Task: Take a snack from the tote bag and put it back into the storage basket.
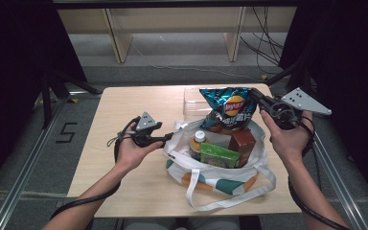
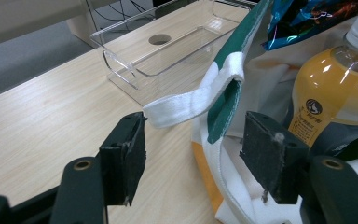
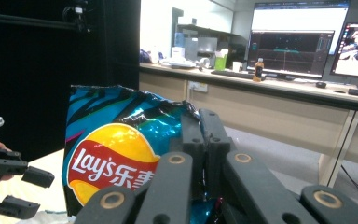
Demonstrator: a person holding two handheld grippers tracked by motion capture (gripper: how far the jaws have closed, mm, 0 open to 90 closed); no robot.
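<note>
Lower edge of chip bag (image 1: 230, 108) was hidden behind tote bag (image 1: 220, 179) rim in my high view; couldn't tell whether it touched contents. Right hand-held gripper (image 3: 200, 128) had jaws clamped shut on bag's crinkled top corner, holding it above tote. Its view gave me blue foil, yellow-red logo. Left hand-held gripper (image 2: 191, 149) stood wide apart, white strap (image 2: 186, 105) between jaws, probably not pinched. That view showed juice bottle (image 2: 335, 93), clear tray (image 2: 161, 51) on surface (image 2: 51, 116).
</note>
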